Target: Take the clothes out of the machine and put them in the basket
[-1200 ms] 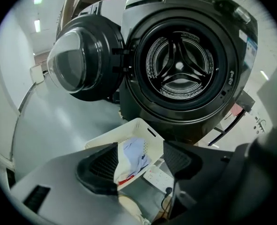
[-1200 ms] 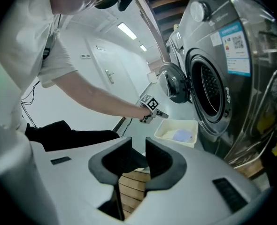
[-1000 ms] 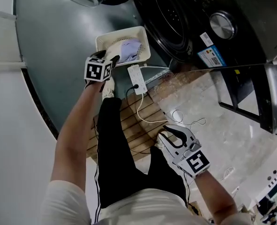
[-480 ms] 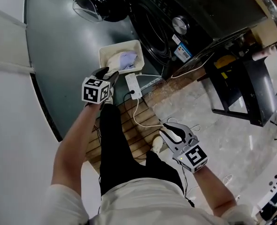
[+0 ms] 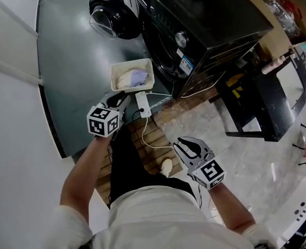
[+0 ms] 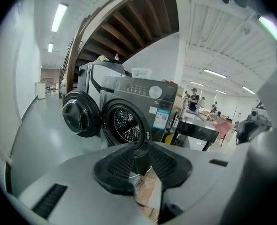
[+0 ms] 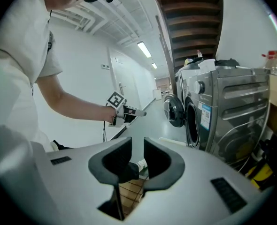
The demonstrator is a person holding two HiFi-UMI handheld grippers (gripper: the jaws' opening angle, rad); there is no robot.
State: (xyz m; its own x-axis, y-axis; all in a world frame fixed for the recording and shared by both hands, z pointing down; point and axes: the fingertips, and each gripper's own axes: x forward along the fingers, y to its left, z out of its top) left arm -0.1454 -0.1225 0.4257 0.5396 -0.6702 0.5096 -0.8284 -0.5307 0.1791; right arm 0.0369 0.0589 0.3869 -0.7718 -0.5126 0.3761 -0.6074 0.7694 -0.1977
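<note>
The dark washing machine (image 5: 194,30) stands with its round door (image 5: 111,22) swung open, and its drum (image 6: 127,125) looks empty from the left gripper view. In front of it on the floor sits the white basket (image 5: 123,69), holding pale and lilac clothes (image 5: 134,78). My left gripper (image 5: 123,98) hangs above the floor just short of the basket; its jaws (image 6: 141,161) are closing with nothing between them. My right gripper (image 5: 186,144) is lower right, over the wooden slats, with a gap between its jaws (image 7: 137,158) and nothing in it.
A white power strip (image 5: 142,104) with a trailing cable lies beside the basket. A wooden slatted board (image 5: 153,144) is under the person's legs. A black metal frame table (image 5: 256,102) stands to the right of the machine. A white wall runs along the left.
Both grippers have lifted. The left one has drawn back from over the basket and its jaws have narrowed. The head view has risen, and the machine and basket look smaller.
</note>
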